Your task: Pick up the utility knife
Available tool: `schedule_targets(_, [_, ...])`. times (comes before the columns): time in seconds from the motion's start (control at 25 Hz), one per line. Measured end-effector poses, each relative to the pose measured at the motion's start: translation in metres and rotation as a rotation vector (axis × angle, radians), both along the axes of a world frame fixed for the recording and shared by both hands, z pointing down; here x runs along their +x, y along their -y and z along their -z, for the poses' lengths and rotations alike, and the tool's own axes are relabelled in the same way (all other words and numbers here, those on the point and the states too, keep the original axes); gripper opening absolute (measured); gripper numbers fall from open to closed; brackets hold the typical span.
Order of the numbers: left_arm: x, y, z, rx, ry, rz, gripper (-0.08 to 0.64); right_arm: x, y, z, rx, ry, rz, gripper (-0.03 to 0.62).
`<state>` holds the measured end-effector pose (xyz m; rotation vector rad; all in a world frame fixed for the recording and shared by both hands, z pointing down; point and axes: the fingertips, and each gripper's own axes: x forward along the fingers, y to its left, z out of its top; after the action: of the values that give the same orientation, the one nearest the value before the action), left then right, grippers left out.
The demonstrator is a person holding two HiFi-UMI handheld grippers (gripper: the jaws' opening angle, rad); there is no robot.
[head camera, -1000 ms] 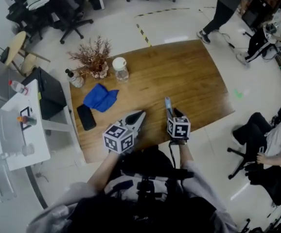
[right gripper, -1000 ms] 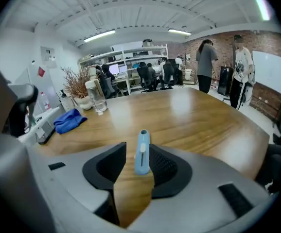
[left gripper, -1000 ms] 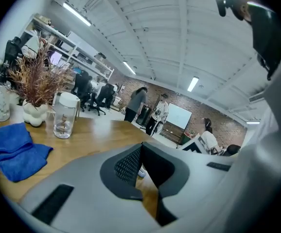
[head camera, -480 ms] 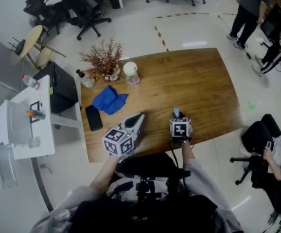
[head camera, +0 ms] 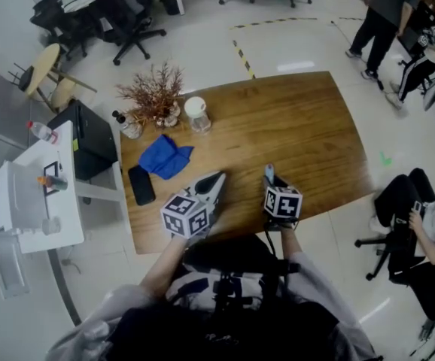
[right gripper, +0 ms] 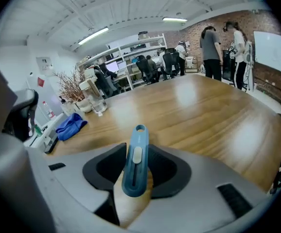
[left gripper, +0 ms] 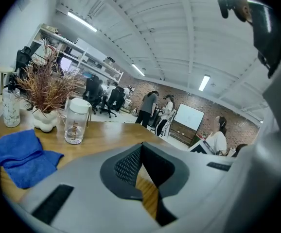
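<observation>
A blue utility knife point(right gripper: 139, 135) with a grey slider stands between the pads of my right gripper point(right gripper: 136, 155). Its far end sticks out past the fingertips over the wooden table point(right gripper: 213, 110). The jaws are closing, and both pads touch the knife's sides. In the head view the knife point(head camera: 269, 173) pokes out ahead of the right gripper point(head camera: 272, 185) near the table's front edge. My left gripper point(head camera: 216, 180) hovers to its left, shut with nothing in it. In its own view the left gripper's point(left gripper: 140, 148) pads meet.
A blue cloth point(head camera: 165, 156), a black phone point(head camera: 141, 185), a lidded glass jar point(head camera: 196, 113), a small bottle point(head camera: 127, 124) and a dried plant point(head camera: 153, 96) sit at the table's far left. A seated person point(head camera: 421, 224) is off the right edge, and a white side table point(head camera: 29, 194) stands to the left.
The head view has shifted a little. The knife stays between my right gripper's jaws near the table's front edge, and my left gripper stays shut beside it.
</observation>
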<state>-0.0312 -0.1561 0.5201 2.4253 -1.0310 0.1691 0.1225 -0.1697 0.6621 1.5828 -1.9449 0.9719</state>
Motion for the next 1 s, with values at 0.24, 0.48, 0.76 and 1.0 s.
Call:
schedule_targets(0.24, [0.014,0.003,-0.006,-0.009,-0.006,-0.030,0.000,-0.010,-0.014,0.054,0.101,0.103,-0.006,0.156])
schedule_targets(0.48, [0.027,0.006,-0.009,-0.016,-0.013,-0.057,0.000,-0.015,-0.020,0.114,0.209,0.188,-0.018,0.156])
schedule_targets(0.76, [0.038,0.015,-0.001,0.014,-0.010,-0.074,-0.002,-0.009,-0.019,0.152,0.283,0.252,-0.050,0.156])
schedule_targets(1.0, [0.038,0.018,0.006,0.027,0.013,-0.086,-0.002,-0.010,-0.020,0.153,0.281,0.249,-0.044,0.156])
